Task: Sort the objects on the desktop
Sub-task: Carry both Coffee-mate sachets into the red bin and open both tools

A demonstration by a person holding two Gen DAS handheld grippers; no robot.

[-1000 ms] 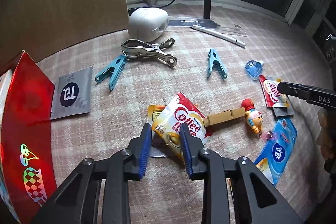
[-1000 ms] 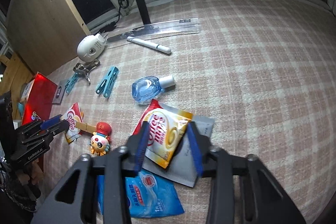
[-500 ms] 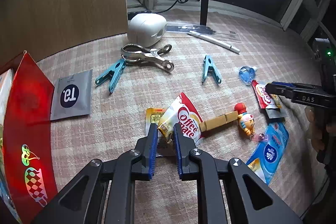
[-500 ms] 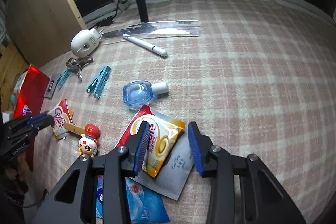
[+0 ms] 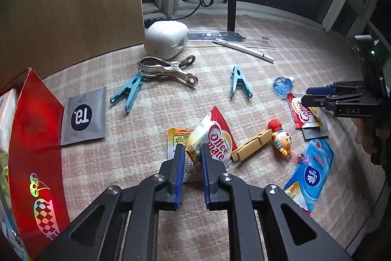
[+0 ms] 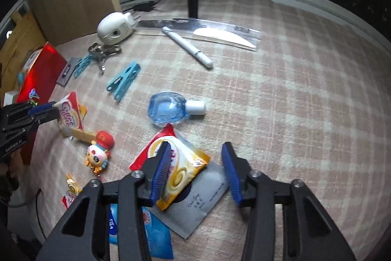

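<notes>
My left gripper (image 5: 191,158) is shut on the near corner of a red and white Coffee mate sachet (image 5: 215,138), lifting it off a yellow sachet (image 5: 177,138); it also shows in the right wrist view (image 6: 69,111). My right gripper (image 6: 195,168) is open above a second Coffee mate sachet (image 6: 180,168), which lies on a grey sachet (image 6: 200,207). In the left wrist view this gripper (image 5: 315,96) hovers over that sachet (image 5: 301,114).
On the checked cloth lie two teal clips (image 5: 128,92) (image 5: 239,85), a metal clip (image 5: 166,70), a wooden peg (image 5: 251,144) with a toy figure (image 5: 279,136), a blue bottle (image 6: 171,108), a blue Vinda pack (image 5: 310,168), a pen (image 6: 188,47), a ruler (image 6: 210,32) and a red box (image 5: 31,138) at left.
My left gripper closed on the Coffee mate sachet and raised it. My right gripper rose and stayed open over the other sachet.
</notes>
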